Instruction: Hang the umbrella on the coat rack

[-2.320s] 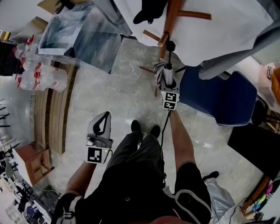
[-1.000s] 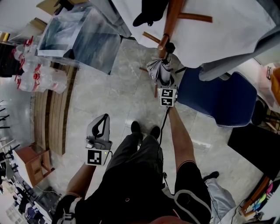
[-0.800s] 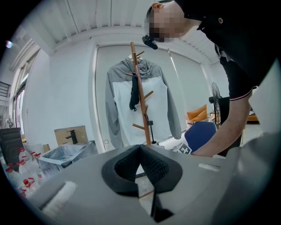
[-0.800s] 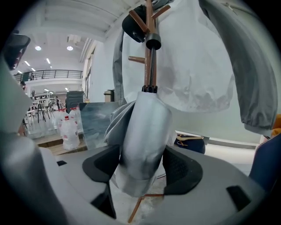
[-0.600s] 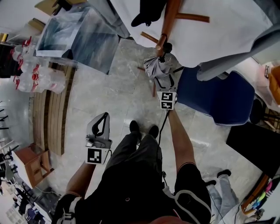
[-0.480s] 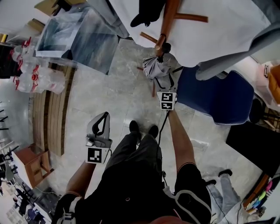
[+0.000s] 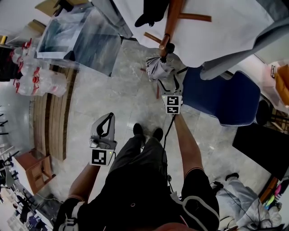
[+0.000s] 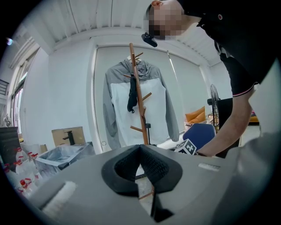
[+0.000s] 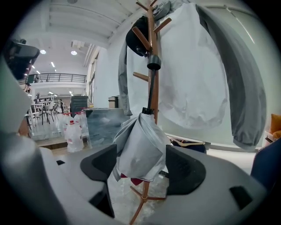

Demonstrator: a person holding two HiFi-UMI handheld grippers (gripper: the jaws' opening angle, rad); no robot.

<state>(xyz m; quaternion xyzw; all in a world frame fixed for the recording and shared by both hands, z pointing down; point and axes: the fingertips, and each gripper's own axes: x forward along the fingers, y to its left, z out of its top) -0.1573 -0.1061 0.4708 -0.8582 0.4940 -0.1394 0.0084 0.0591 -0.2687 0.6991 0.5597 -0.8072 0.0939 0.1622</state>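
A folded grey umbrella (image 7: 158, 67) hangs upright beside the wooden coat rack (image 7: 174, 13), its black handle (image 9: 153, 63) up at a side peg. In the right gripper view the umbrella (image 9: 140, 145) fills the gap between the pads. My right gripper (image 7: 170, 82) sits just below the umbrella's canopy; its jaws are opening and the pads (image 9: 184, 169) stand off the fabric. My left gripper (image 7: 108, 118) is held low over the floor, far from the rack, its pads (image 8: 151, 165) meeting with nothing between them. In its view the coat rack (image 8: 139, 101) stands ahead.
A grey and white jacket (image 9: 197, 66) and a black cap (image 9: 136, 41) hang on the rack (image 9: 151, 26). A blue chair (image 7: 226, 97) stands right of it. A plastic-covered box (image 7: 81, 36), water bottles (image 7: 36, 76) and a wooden bench (image 7: 54, 117) are at the left.
The right gripper brought the umbrella up to the rack's peg, then its jaws spread and the canopy loosened. The left gripper stayed where it was.
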